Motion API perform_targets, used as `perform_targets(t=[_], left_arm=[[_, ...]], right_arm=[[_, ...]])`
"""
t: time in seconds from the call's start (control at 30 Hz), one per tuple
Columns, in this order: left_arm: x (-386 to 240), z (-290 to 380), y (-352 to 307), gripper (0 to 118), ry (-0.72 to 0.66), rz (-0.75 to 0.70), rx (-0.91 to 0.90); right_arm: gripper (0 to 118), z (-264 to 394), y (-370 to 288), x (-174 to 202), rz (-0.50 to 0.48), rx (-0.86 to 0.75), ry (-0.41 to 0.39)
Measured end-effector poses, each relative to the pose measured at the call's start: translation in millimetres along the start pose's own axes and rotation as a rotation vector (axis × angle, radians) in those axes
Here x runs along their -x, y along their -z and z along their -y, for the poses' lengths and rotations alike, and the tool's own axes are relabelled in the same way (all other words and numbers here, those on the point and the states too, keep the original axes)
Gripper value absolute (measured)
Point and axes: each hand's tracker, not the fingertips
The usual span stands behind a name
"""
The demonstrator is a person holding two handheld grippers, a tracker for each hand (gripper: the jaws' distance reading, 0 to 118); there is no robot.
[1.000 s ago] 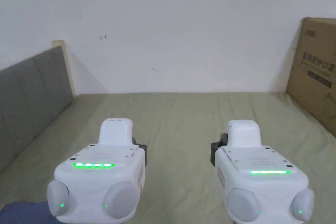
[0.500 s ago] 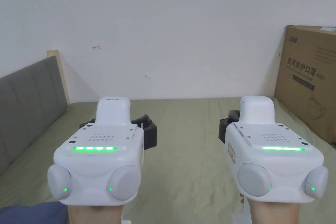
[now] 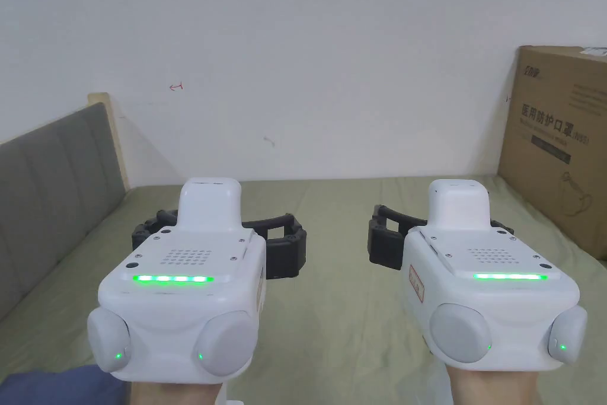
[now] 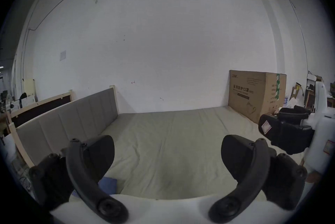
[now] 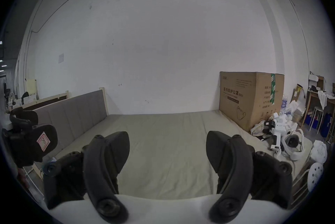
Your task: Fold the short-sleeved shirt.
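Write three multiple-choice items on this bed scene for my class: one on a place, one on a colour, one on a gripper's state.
1. Where does the cardboard box stand?
A. on the bed's right side by the wall
B. against the headboard
C. between the grippers

2. What colour is the bed sheet?
A. red
B. pale green
C. black

3. How are the left gripper's jaws?
A. shut on cloth
B. shut and empty
C. wide apart and empty

Answers: A, the box sits at the right edge by the wall; B, the sheet is pale green; C, bare sheet shows between the jaws.
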Motion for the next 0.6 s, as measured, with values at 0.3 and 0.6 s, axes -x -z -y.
perform_targets(t=[0.3, 0.6], left_arm=[[-2, 0, 1, 117, -0.021, 0.045, 0.025], [-4, 2, 6, 117, -0.015, 0.006, 0.041]], right_arm=[[93, 3, 0, -6, 0.016, -0.006, -0.004], [93, 2, -1, -12, 0.037, -0.018, -0.013]])
